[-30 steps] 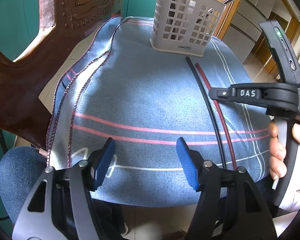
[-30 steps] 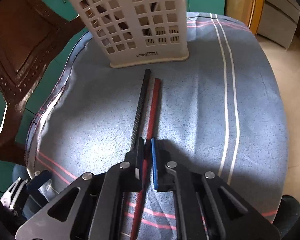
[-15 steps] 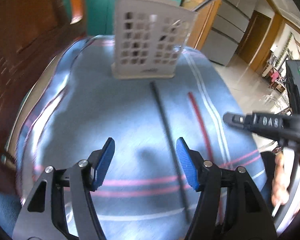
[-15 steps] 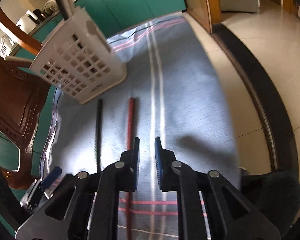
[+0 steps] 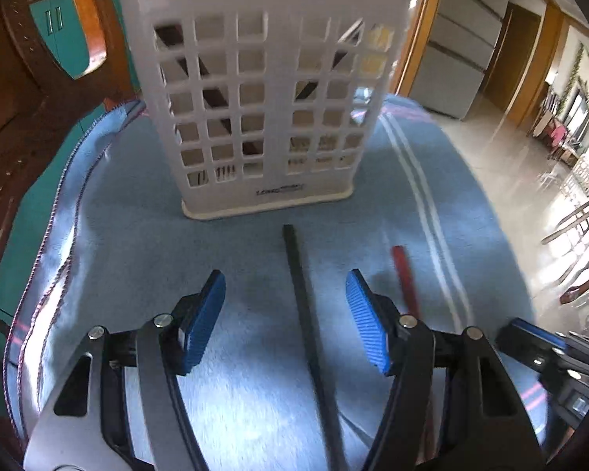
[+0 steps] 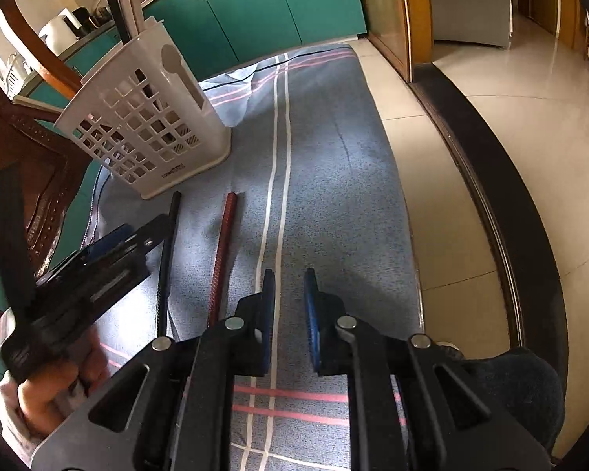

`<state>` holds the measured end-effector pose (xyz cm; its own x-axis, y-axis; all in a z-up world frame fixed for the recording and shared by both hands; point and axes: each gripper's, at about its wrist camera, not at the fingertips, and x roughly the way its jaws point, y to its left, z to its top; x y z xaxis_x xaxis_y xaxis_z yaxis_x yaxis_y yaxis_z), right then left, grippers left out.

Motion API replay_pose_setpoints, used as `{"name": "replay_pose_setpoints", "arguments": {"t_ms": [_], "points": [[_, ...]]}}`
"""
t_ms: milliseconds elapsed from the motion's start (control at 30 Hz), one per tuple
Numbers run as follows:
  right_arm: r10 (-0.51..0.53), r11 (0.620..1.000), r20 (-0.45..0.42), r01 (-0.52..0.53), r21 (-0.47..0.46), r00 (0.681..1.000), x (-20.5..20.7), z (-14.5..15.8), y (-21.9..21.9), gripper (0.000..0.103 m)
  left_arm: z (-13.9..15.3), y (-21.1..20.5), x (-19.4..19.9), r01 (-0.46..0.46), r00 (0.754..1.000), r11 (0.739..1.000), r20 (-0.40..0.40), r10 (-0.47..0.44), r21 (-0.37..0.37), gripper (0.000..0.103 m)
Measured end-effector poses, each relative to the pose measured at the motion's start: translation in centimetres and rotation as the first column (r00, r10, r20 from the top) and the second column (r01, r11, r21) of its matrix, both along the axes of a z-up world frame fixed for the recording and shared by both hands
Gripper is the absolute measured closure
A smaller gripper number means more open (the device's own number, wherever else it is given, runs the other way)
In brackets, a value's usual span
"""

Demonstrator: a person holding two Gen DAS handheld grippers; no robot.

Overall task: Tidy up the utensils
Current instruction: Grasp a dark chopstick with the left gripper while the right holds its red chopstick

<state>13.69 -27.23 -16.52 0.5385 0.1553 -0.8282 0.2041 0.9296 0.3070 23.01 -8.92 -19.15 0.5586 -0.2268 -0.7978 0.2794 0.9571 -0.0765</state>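
Perforated plastic basket (image 5: pixel 271 117) on napped, matt cloth (image 5: pixel 231 373).

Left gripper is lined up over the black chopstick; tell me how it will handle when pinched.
The black chopstick lies straight on the cloth, so probably stiff. It is thin, so likely light. Its end looks squared, so it may not roll, but it could pivot between the open left gripper pads if pinched off-centre.

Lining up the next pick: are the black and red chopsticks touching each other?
Apart. The right wrist view shows blue cloth between the black chopstick and the red chopstick along their visible length.
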Motion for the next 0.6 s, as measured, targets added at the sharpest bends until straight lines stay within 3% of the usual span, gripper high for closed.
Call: {"name": "replay_pose_setpoints", "arguments": {"t_ms": [67,133,267,367,500,600], "points": [[0.002,1.0,-0.002,-0.002,0.001,1.0,0.1,-0.1,0.0,0.084,-0.9,0.1,0.3,-0.001,1.0,1.0,-0.019,0.002,0.027,0.048],[0.002,1.0,-0.006,-0.002,0.001,1.0,0.1,-0.3,0.0,0.082,-1.0,0.2,-0.1,0.019,1.0,0.998,0.023,-0.02,0.055,0.054],[0.0,1.0,-0.016,0.0,0.002,1.0,0.4,-0.6,0.0,0.082,-0.9,0.9,-0.5,0.053,0.998,0.997,0.014,-0.054,0.059,0.076],[0.012,1.0,-0.014,-0.012,-0.001,1.0,0.9,-0.6,0.3,0.082,-0.8,1.8,-0.8,0.072,0.997,0.996,-0.013,-0.071,0.061,0.085],[0.059,0.998,-0.004,-0.059,-0.019,0.998,2.3,-0.1,1.7,0.077,-0.8,3.1,-1.1,0.097,0.995,0.995,-0.033,-0.096,0.037,0.084],[0.106,0.993,-0.001,-0.106,-0.046,0.994,3.9,0.0,3.1,0.074,-0.9,3.6,-0.6,0.07,0.996,0.997,-0.049,-0.069,0.019,0.067]]}}
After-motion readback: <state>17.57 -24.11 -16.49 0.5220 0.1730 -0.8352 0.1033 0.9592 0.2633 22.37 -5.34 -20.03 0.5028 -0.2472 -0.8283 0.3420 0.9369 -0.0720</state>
